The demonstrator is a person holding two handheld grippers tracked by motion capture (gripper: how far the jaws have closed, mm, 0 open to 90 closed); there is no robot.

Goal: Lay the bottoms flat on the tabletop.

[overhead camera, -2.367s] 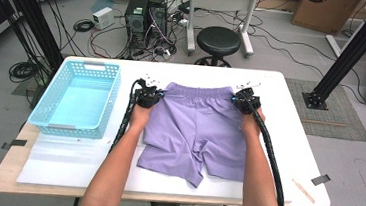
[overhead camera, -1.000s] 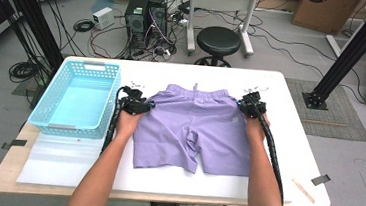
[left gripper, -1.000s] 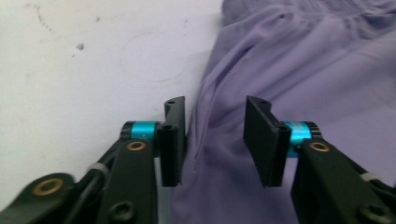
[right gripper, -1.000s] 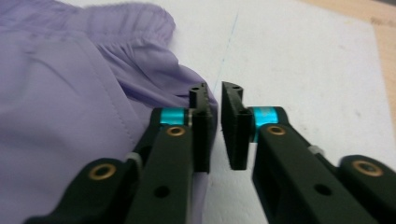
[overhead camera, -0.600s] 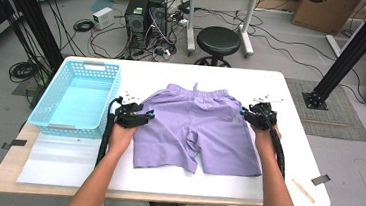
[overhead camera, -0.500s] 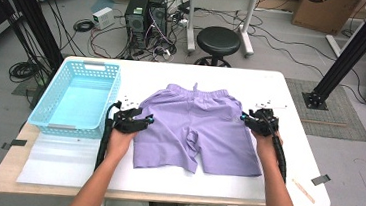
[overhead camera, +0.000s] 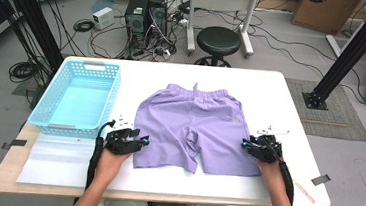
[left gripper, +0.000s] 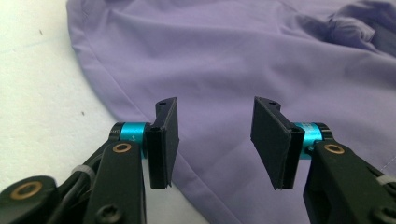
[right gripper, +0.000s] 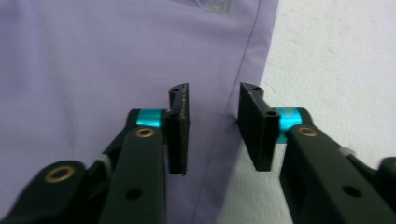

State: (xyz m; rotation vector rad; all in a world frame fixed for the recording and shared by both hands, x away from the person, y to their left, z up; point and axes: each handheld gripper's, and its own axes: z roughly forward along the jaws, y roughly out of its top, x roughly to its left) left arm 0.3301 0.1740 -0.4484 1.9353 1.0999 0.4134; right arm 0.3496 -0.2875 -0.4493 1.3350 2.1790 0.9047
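This is a lab or workshop set up for recording. A white table point(overhead camera: 272, 95) stands on a grey floor among black metal frame posts point(overhead camera: 351, 47). Behind it sit computer towers point(overhead camera: 146, 14) in a tangle of cables point(overhead camera: 102, 30), a black stool point(overhead camera: 218, 40), and cardboard boxes point(overhead camera: 324, 10).

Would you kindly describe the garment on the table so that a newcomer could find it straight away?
Start from the white table and look right of the light blue plastic basket at its left end. Spread flat near the middle lie the lilac shorts, waistband toward the far edge and both legs toward the person. They are the one piece of cloth there, flanked by the left gripper and right gripper.
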